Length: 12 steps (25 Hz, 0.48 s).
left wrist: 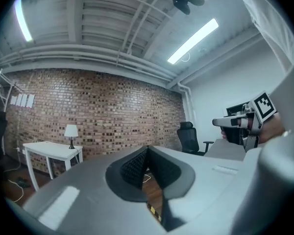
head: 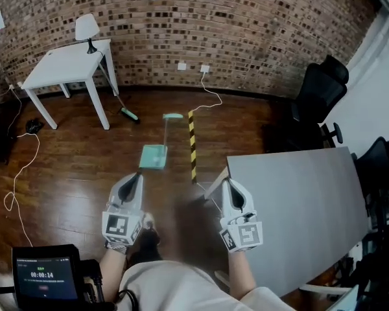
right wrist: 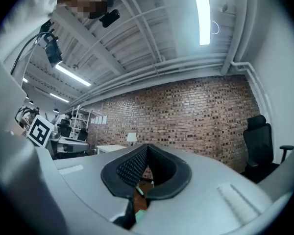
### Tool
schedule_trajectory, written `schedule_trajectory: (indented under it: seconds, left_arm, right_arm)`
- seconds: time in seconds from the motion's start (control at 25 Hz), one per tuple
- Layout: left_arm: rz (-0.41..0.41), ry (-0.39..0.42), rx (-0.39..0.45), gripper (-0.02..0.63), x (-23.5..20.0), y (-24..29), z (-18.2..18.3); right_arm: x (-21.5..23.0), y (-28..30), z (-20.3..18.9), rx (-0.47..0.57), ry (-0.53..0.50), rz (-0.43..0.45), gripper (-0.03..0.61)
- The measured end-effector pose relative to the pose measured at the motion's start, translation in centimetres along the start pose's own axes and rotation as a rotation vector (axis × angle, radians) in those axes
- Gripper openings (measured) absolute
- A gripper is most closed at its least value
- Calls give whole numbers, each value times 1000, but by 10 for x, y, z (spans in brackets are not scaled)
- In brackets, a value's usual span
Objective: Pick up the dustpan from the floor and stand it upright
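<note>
Head view: left gripper, right gripper level, abreast, closed, empty; dustpan flat on floor ahead; grey table right.

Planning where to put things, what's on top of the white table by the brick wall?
Only a white-shaded lamp stands on the white table; its shade hides the corner behind it.

dim, ceiling-strip glare, fisheye edges

Left gripper: level, pointing forward, jaws together, empty.
Right gripper: level, parallel to left, jaws together, empty.
Forearms: extended ahead, side by side.
</note>
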State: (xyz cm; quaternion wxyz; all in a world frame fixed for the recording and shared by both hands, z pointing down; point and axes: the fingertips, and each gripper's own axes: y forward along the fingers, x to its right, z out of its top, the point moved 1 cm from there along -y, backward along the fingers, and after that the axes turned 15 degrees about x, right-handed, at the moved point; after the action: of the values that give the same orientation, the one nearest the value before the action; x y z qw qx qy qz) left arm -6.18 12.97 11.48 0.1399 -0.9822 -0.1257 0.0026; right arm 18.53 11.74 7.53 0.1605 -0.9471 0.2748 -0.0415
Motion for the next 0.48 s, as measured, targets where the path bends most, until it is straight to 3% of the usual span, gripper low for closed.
schedule_trajectory:
  seconds: [0.24, 0.48]
  left_arm:
    - [61, 23, -11, 2, 52, -79, 46]
    - [77, 49, 11, 2, 68, -128, 81]
  right_arm:
    - [-13, -90, 36, -22, 52, 45, 12]
    - [-37, -128, 65, 12, 91, 44, 12]
